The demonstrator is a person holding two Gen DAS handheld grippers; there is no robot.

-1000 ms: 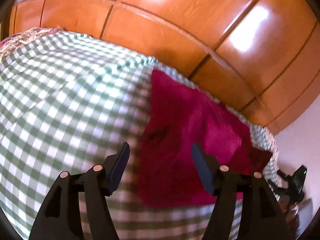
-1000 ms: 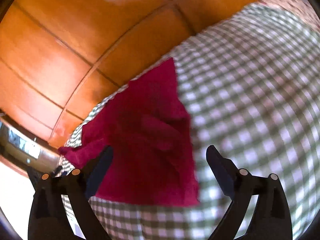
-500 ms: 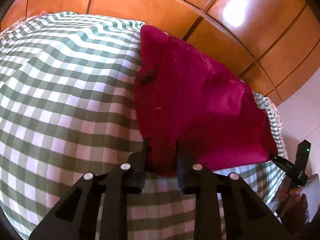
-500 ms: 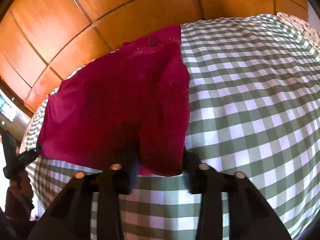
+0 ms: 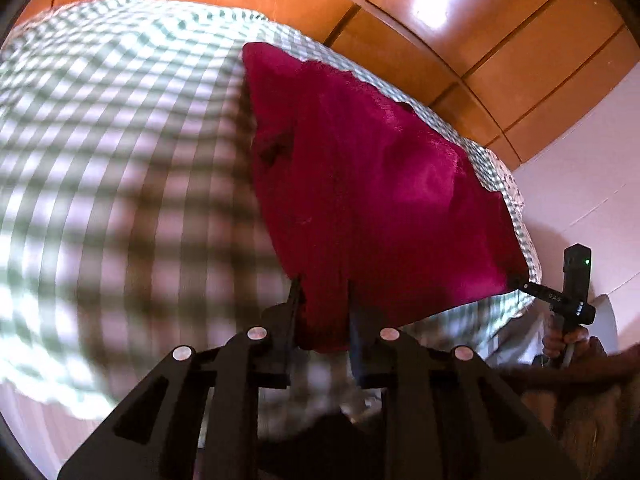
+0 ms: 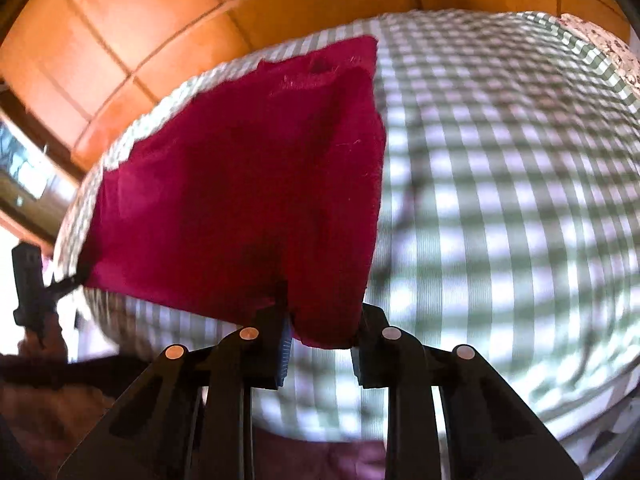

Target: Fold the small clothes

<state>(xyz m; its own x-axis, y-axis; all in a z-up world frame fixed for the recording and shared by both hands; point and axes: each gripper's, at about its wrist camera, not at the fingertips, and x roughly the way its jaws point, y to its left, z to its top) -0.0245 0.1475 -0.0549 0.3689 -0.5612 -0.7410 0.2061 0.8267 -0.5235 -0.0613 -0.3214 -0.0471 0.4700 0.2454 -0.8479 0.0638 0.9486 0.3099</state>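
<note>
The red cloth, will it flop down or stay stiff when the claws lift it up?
Probably floppy: the red cloth bunches where the left claw and right claw pinch its near corners. It likely sags between them. It looks fuzzy, so it likely won't slip out.

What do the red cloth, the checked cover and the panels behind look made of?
Red cloth: soft, fuzzy knit or fleece by the look; matte, loose fibres along its edges, limp where the left gripper and right gripper pinch it.
Checked cover: thin woven fabric, likely cotton; flat printed or woven check.
Panels: varnished wood or laminate; glossy glare patches.
</note>
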